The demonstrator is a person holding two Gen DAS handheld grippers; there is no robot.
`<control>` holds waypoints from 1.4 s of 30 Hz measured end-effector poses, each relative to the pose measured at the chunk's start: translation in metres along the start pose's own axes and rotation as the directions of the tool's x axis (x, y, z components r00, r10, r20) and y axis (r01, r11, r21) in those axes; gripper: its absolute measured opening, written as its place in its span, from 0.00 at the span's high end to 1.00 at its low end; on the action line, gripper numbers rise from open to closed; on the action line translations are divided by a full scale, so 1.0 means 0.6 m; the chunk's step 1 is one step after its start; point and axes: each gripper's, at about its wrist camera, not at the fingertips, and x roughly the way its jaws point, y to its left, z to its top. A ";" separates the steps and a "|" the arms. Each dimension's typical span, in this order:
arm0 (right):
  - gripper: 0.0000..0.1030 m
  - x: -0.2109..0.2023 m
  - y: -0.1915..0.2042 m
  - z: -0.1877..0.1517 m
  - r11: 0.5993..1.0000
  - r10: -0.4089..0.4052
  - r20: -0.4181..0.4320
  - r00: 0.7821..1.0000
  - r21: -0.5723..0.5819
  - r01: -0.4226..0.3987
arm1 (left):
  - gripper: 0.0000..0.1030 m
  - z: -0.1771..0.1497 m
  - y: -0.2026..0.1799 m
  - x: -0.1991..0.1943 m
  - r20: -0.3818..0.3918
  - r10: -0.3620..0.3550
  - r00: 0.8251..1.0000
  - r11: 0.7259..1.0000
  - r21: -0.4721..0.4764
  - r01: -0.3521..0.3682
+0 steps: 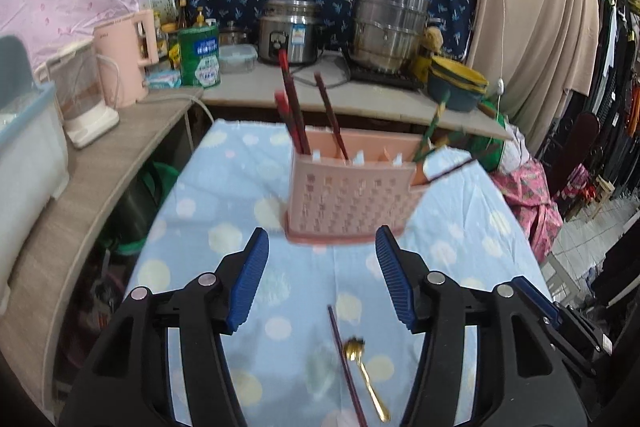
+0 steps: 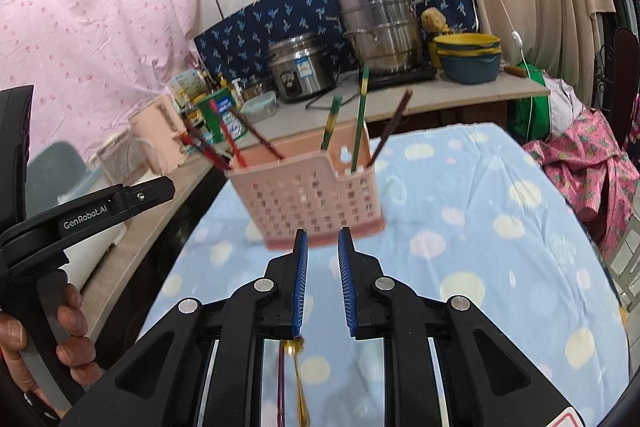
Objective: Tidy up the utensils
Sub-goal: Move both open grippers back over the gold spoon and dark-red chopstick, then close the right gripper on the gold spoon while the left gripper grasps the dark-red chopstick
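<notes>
A pink slotted utensil basket [image 1: 352, 195] [image 2: 312, 199] stands on the blue dotted tablecloth [image 1: 224, 211]. Red chopsticks [image 1: 292, 107] lean in its left end and green ones [image 1: 430, 127] in its right end. Nearer to me, a dark purple chopstick [image 1: 346, 359] and a gold spoon [image 1: 366, 375] lie loose on the cloth. My left gripper [image 1: 322, 233] hovers just short of the basket, open and empty. My right gripper [image 2: 323, 233] also faces the basket, its jaws a narrow gap apart with nothing between them. The spoon [image 2: 298, 379] and chopstick [image 2: 281, 387] show beneath it.
Behind the table is a counter with a rice cooker [image 1: 288, 35], a tall steel pot [image 1: 386, 27], a green tin [image 1: 200, 55] and stacked yellow-blue bowls [image 1: 458, 83]. A pink kettle [image 1: 122, 63] stands on the wooden shelf at left. A hand [image 2: 60, 311] holds the left gripper's handle.
</notes>
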 end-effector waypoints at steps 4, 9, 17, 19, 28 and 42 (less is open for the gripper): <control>0.84 0.000 0.001 -0.053 1.000 -0.007 -0.066 0.998 -0.017 0.006 | 0.49 -0.059 0.000 0.012 -0.077 0.000 0.997 1.000 0.003 0.000; 0.84 0.004 0.005 -0.126 0.999 -0.020 -0.156 0.988 -0.051 0.012 | 0.49 -0.128 0.013 0.025 -0.159 0.011 0.987 1.000 -0.010 -0.013; 0.84 0.022 0.023 -0.212 0.997 -0.005 -0.270 0.963 -0.082 -0.018 | 0.49 -0.219 0.047 0.043 -0.274 0.043 0.961 0.998 -0.037 -0.055; 0.84 0.027 0.027 -0.222 0.996 -0.003 -0.283 0.959 -0.089 -0.023 | 0.49 -0.231 0.054 0.044 -0.290 0.048 0.956 0.997 -0.046 -0.064; 0.84 0.052 0.045 -0.238 0.992 -0.004 -0.316 0.949 -0.121 -0.036 | 0.49 -0.265 0.071 0.045 -0.333 0.067 0.941 0.994 -0.057 -0.091; 0.85 0.082 0.051 -0.256 0.988 -0.027 -0.337 0.941 -0.153 -0.027 | 0.44 -0.281 0.076 0.052 -0.356 0.083 0.931 0.993 -0.048 -0.107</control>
